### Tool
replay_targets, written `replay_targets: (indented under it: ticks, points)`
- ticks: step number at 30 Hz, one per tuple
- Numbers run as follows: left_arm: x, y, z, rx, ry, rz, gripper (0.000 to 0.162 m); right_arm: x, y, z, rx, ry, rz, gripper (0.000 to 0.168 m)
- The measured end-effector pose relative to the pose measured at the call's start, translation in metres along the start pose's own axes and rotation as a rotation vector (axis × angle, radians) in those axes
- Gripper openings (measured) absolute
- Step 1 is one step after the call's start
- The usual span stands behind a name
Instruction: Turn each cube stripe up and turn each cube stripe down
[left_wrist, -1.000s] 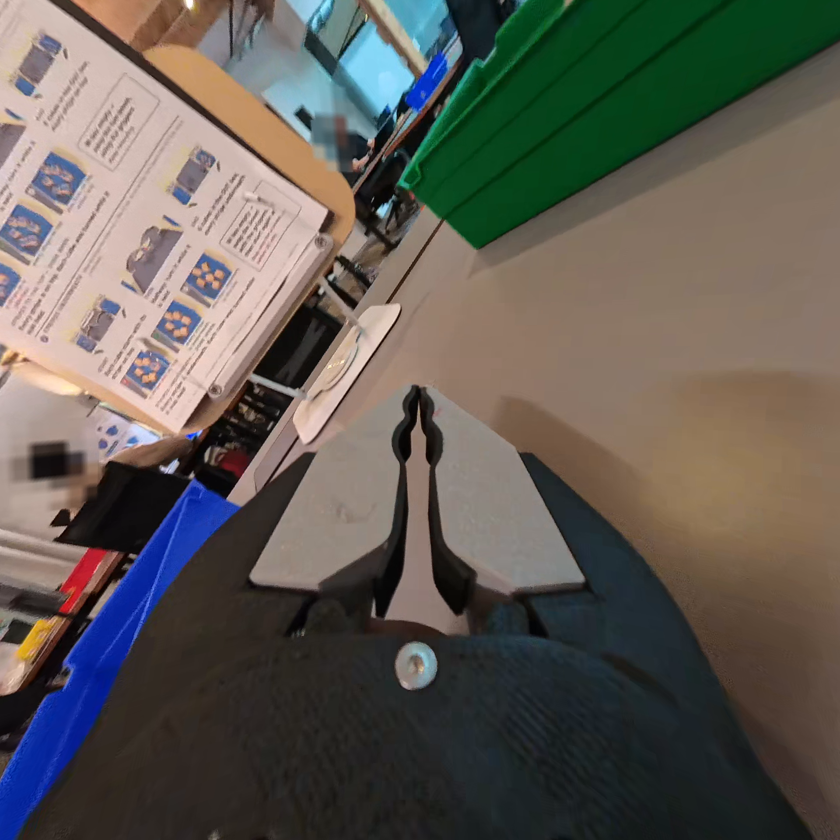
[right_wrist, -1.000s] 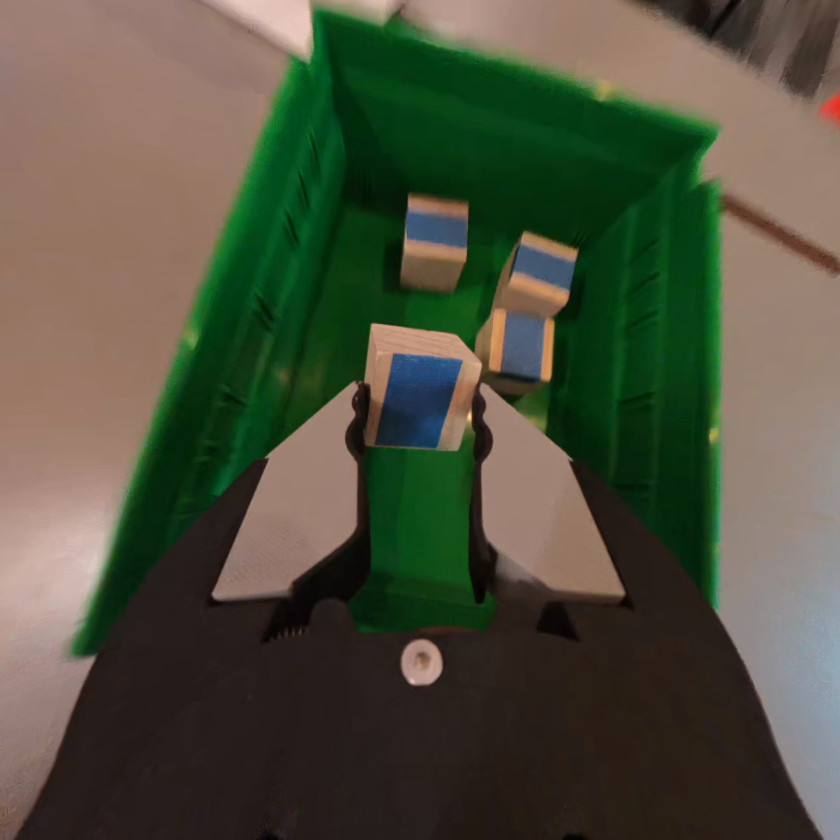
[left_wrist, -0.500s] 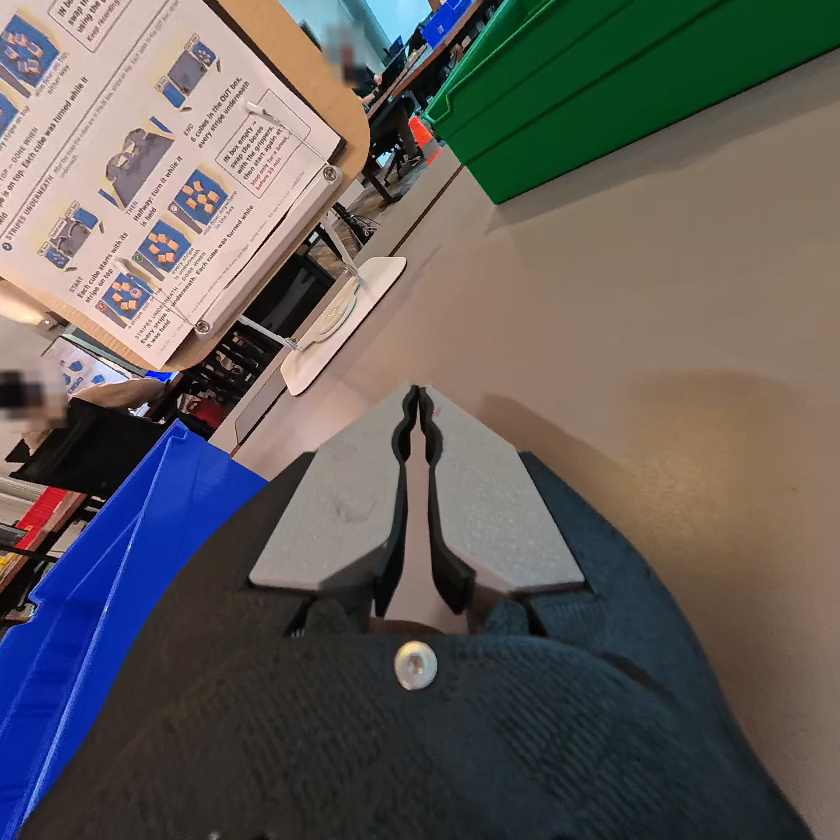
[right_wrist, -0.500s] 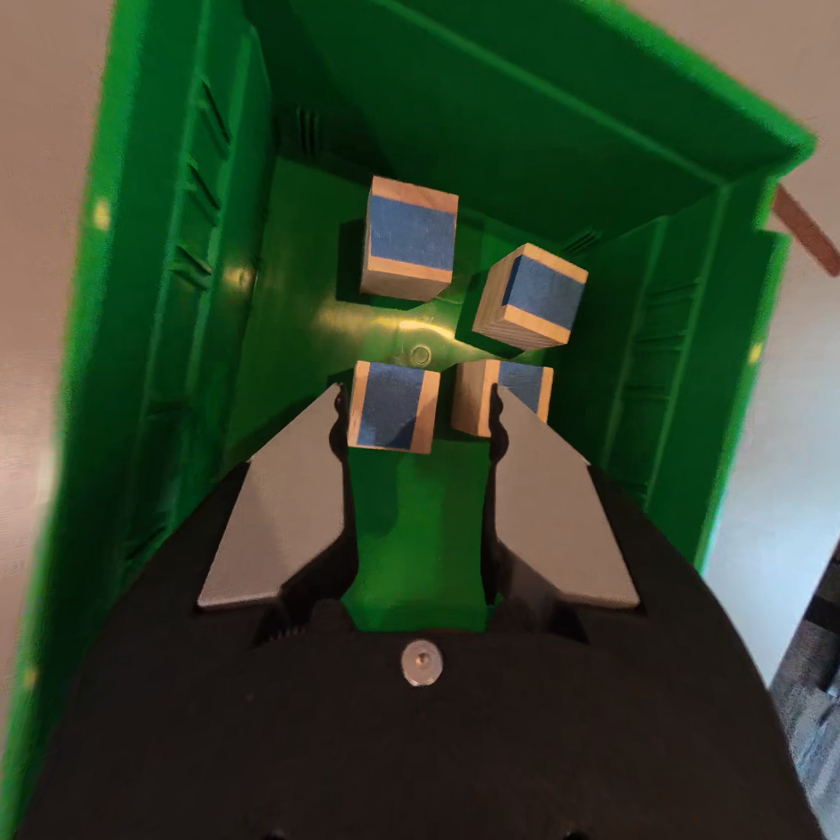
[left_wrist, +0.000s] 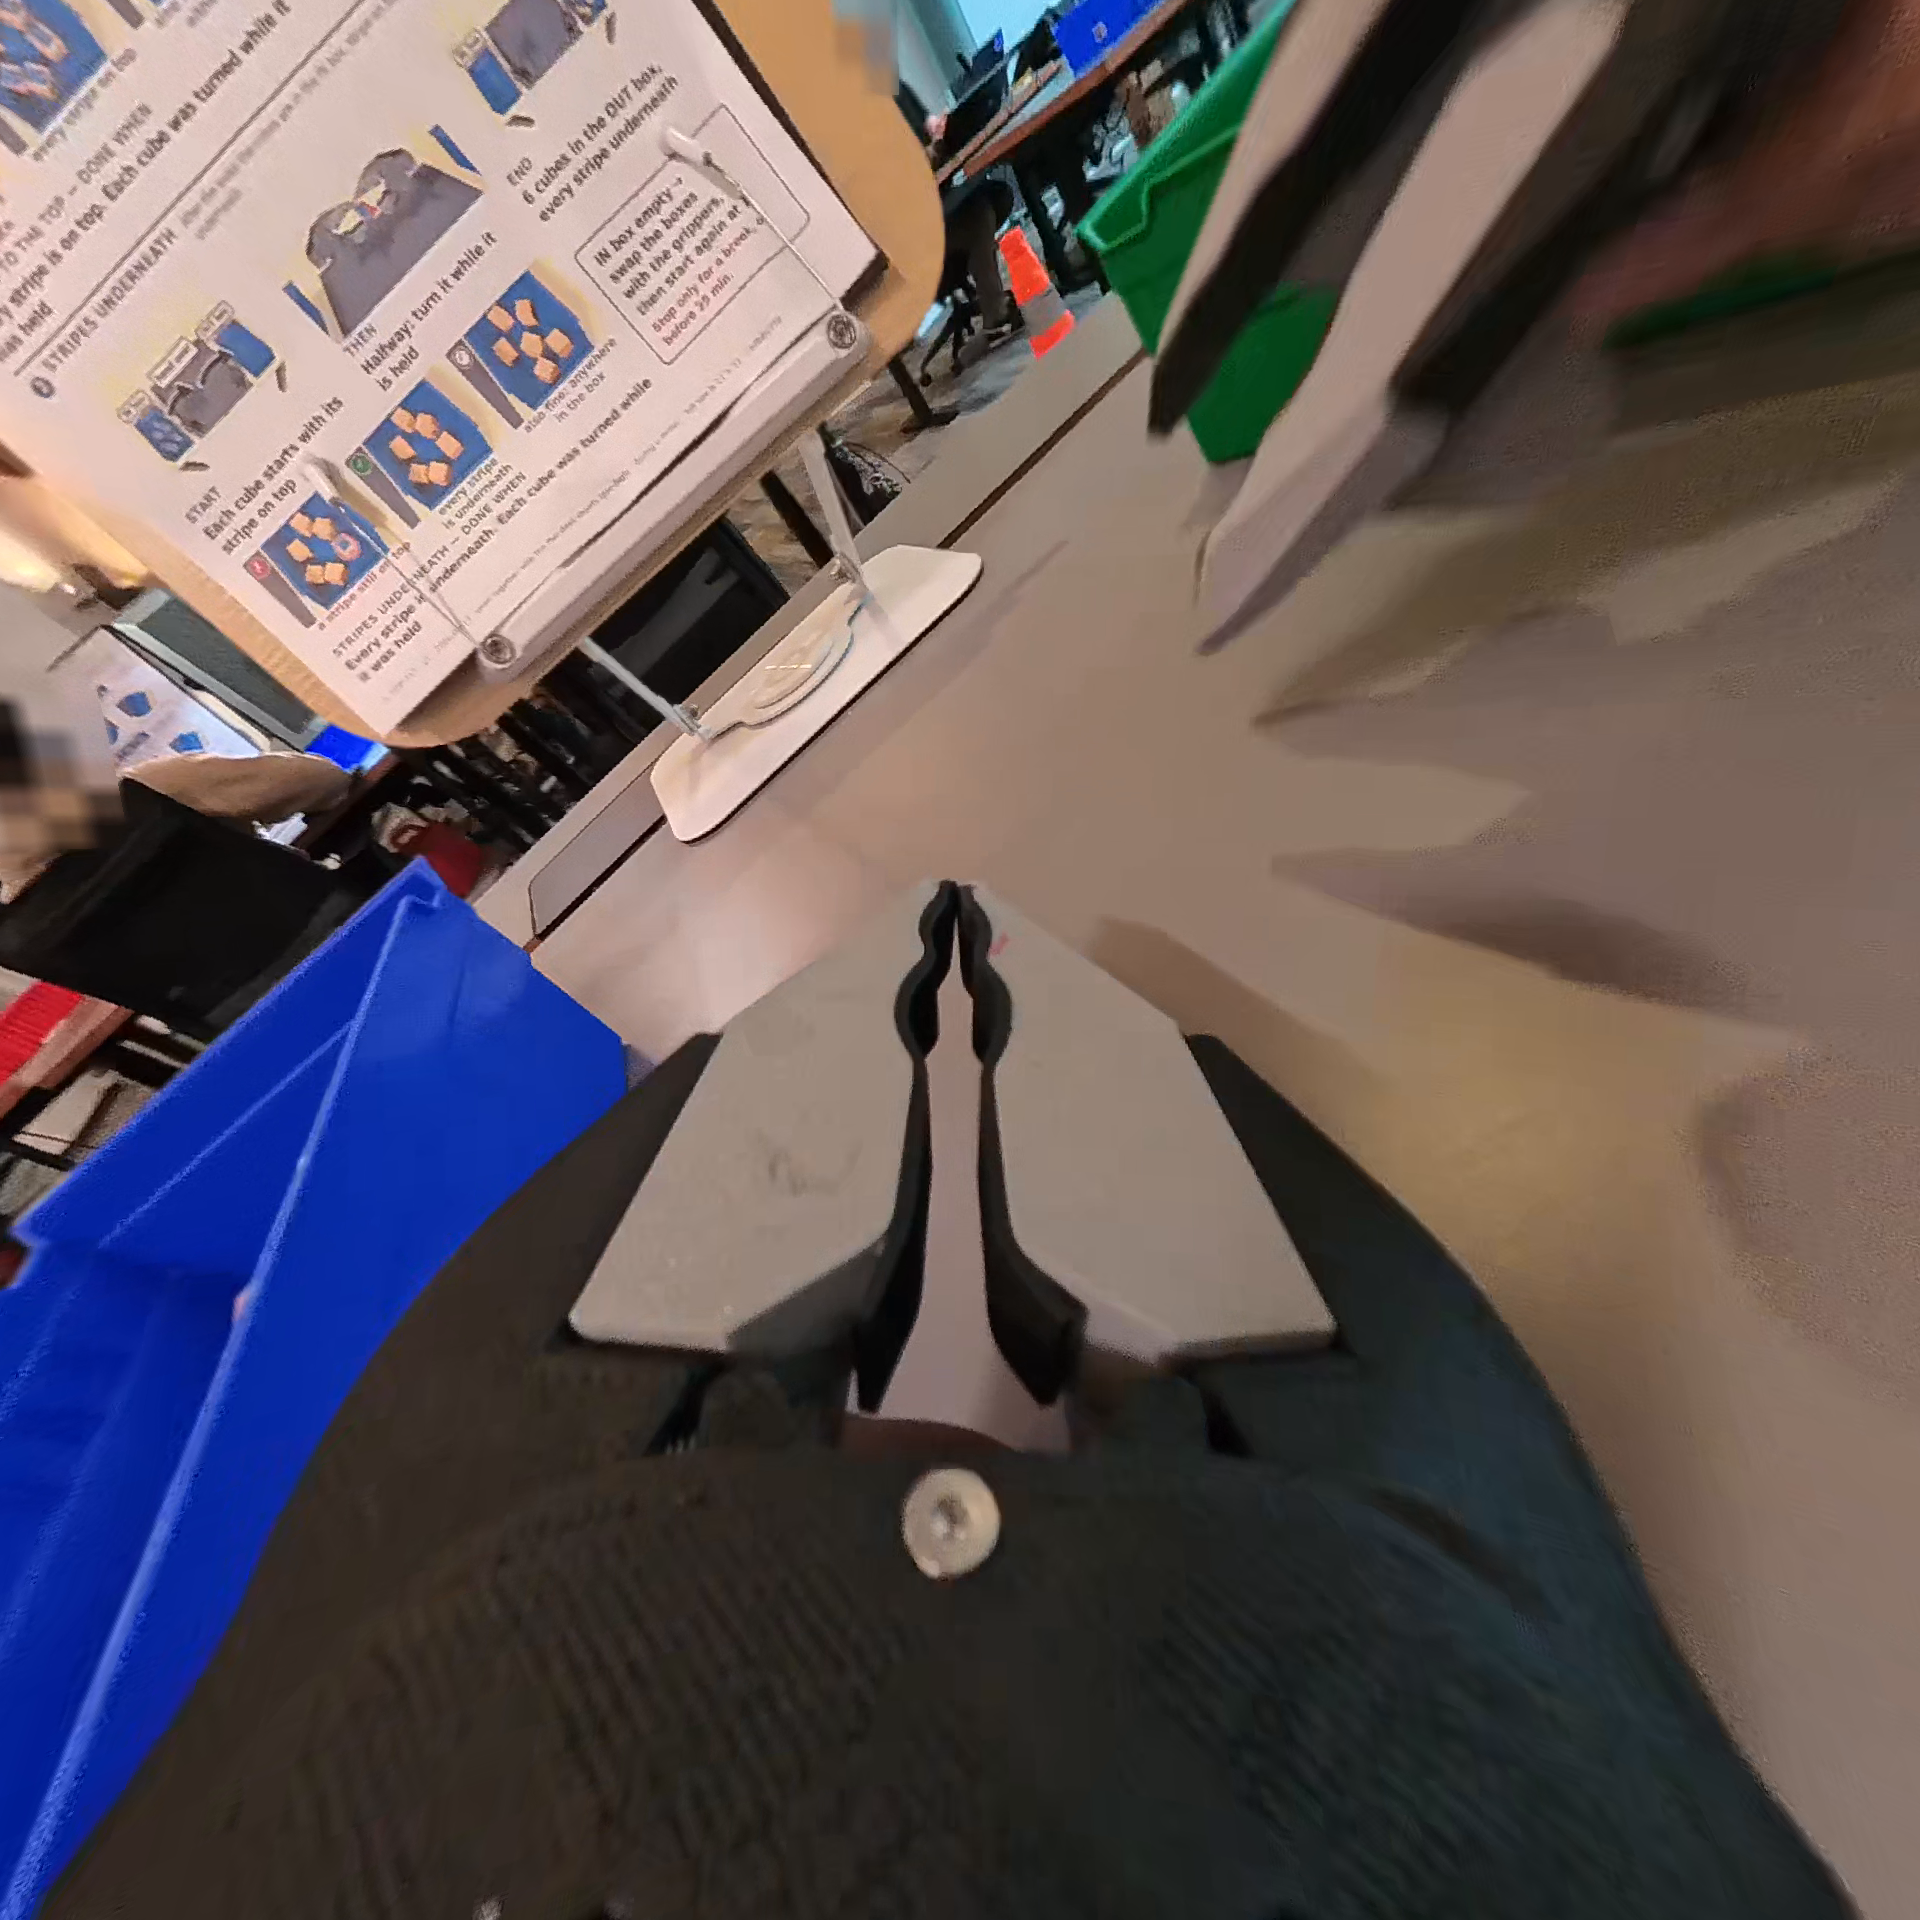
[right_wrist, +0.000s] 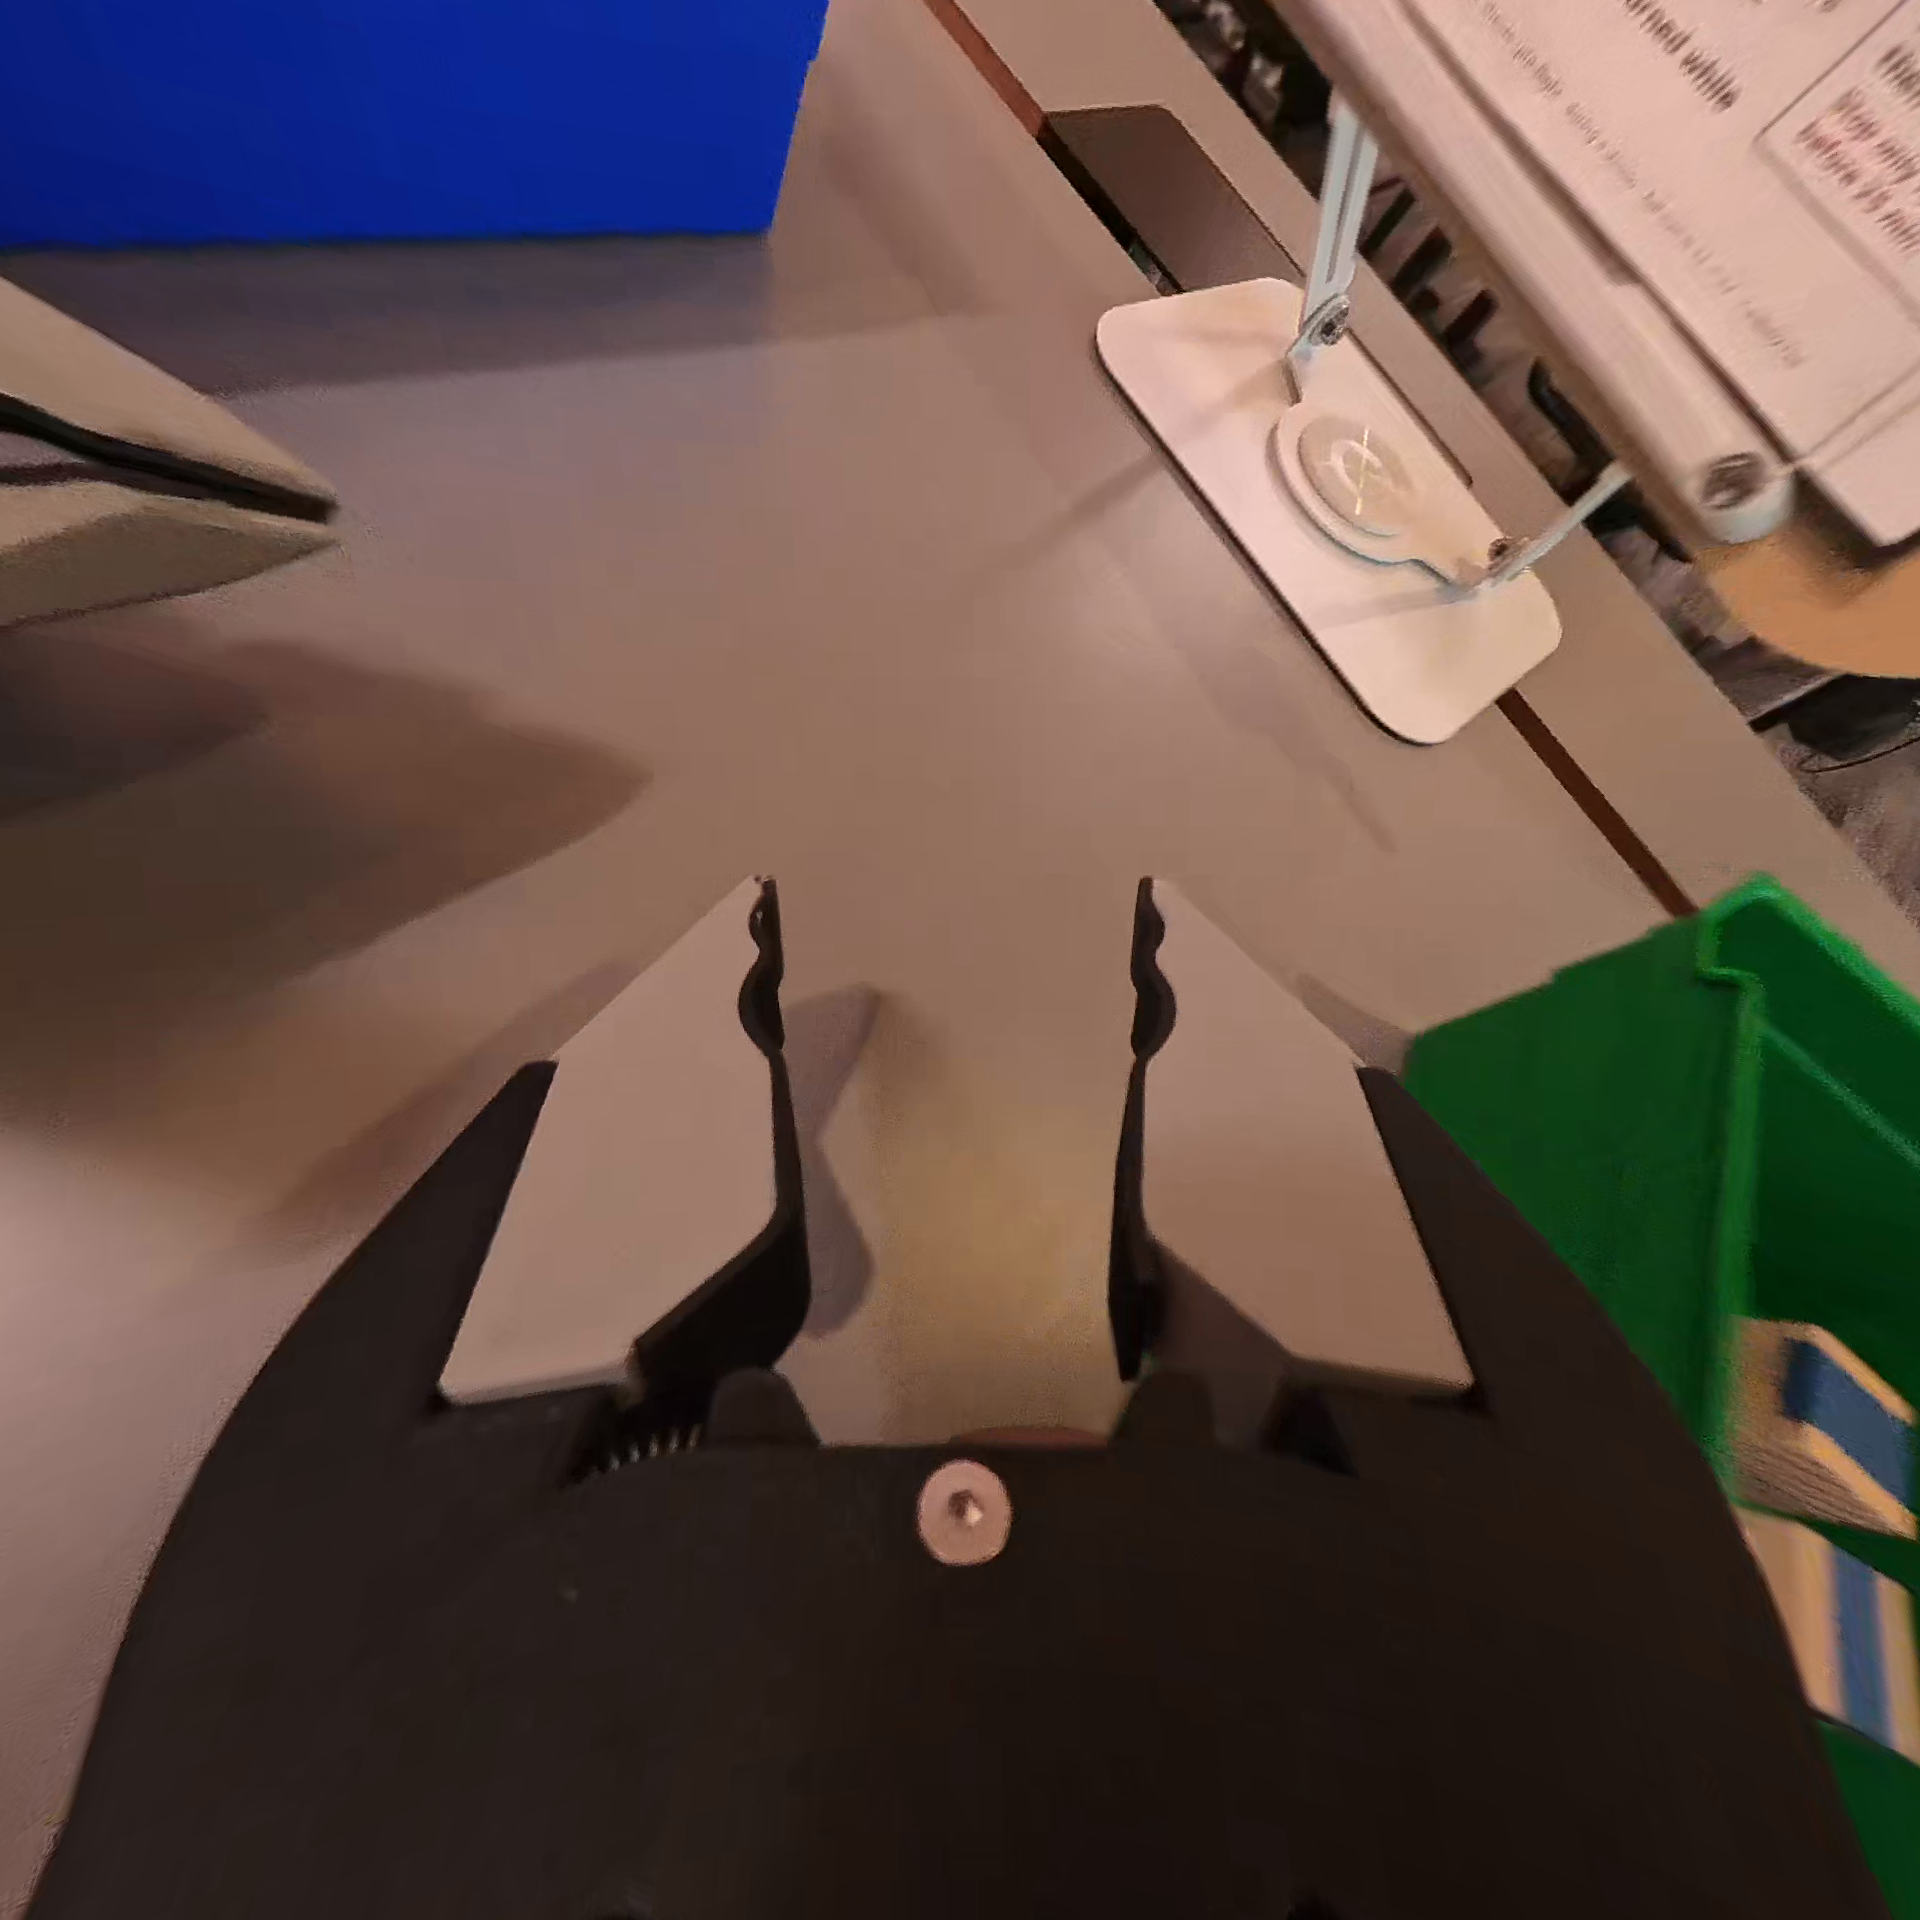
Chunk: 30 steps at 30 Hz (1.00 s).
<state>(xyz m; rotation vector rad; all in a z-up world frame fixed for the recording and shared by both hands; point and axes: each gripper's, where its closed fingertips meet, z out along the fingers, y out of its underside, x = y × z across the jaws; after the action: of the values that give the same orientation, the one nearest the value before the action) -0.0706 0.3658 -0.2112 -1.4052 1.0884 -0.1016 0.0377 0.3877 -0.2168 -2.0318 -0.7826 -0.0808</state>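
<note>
My right gripper (right_wrist: 954, 894) is open and empty over the bare grey table, left of the green bin (right_wrist: 1621, 1195). Wooden cubes with blue stripes (right_wrist: 1849, 1423) show blurred inside the bin at the right edge. My left gripper (left_wrist: 954, 896) is shut and empty, low over the table beside the blue bin (left_wrist: 260, 1195). The right gripper shows blurred in the left wrist view (left_wrist: 1340, 343) at the upper right, in front of the green bin (left_wrist: 1174, 249). The left gripper shows in the right wrist view (right_wrist: 156, 488) at the left edge.
An instruction sheet on a board (left_wrist: 416, 260) stands on a white stand base (left_wrist: 821, 686) at the table's far edge; the base also shows in the right wrist view (right_wrist: 1340, 509). The blue bin (right_wrist: 395, 114) lies at the top left there. Chairs and desks stand beyond.
My right gripper let go of the cube in the green bin, opened wide and swung left out of the bin over the table. My left gripper turned slightly, still shut.
</note>
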Motion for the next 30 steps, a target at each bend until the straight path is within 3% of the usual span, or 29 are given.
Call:
replay_targets:
  ticks: [4, 6, 8, 11, 14, 16, 17, 20, 25, 27, 30]
  points:
    - [0.018, -0.001, -0.024, -0.008, 0.184, -0.147, 0.0, -0.018, 0.0, 0.018, 0.032, -0.063, 0.052, 0.067]
    - [0.012, -0.012, -0.049, 0.007, 0.272, -0.246, 0.0, -0.009, -0.003, 0.012, 0.086, 0.004, 0.001, 0.061]
    - [-0.016, -0.031, -0.072, 0.045, 0.283, -0.294, 0.005, -0.006, 0.001, 0.008, 0.118, 0.031, -0.005, 0.056]
    - [-0.101, -0.036, -0.08, -0.017, 0.164, -0.311, 0.015, -0.018, 0.011, 0.015, 0.088, -0.076, 0.08, 0.058]
    - [-0.19, 0.002, -0.056, -0.185, 0.034, -0.401, 0.028, -0.027, 0.011, 0.018, 0.07, -0.133, 0.118, 0.062]
    - [-0.218, 0.043, -0.03, -0.346, 0.029, -0.481, 0.046, -0.027, 0.011, 0.017, 0.073, -0.11, 0.084, 0.062]
    - [-0.228, 0.064, -0.017, -0.418, 0.011, -0.506, 0.047, -0.026, 0.01, 0.016, 0.076, -0.089, 0.059, 0.062]
    - [-0.249, 0.121, 0.017, -0.585, -0.084, -0.513, 0.046, -0.028, 0.008, 0.014, 0.088, -0.073, 0.032, 0.062]
    - [-0.238, 0.185, 0.05, -0.805, -0.086, -0.591, 0.046, -0.035, 0.009, 0.014, 0.09, -0.111, 0.052, 0.061]
    - [-0.247, 0.191, 0.054, -0.807, -0.14, -0.542, 0.036, -0.034, 0.01, 0.014, 0.085, -0.104, 0.043, 0.061]
    - [-0.25, 0.192, 0.055, -0.821, -0.141, -0.574, 0.034, -0.035, 0.009, 0.014, 0.088, -0.107, 0.04, 0.061]
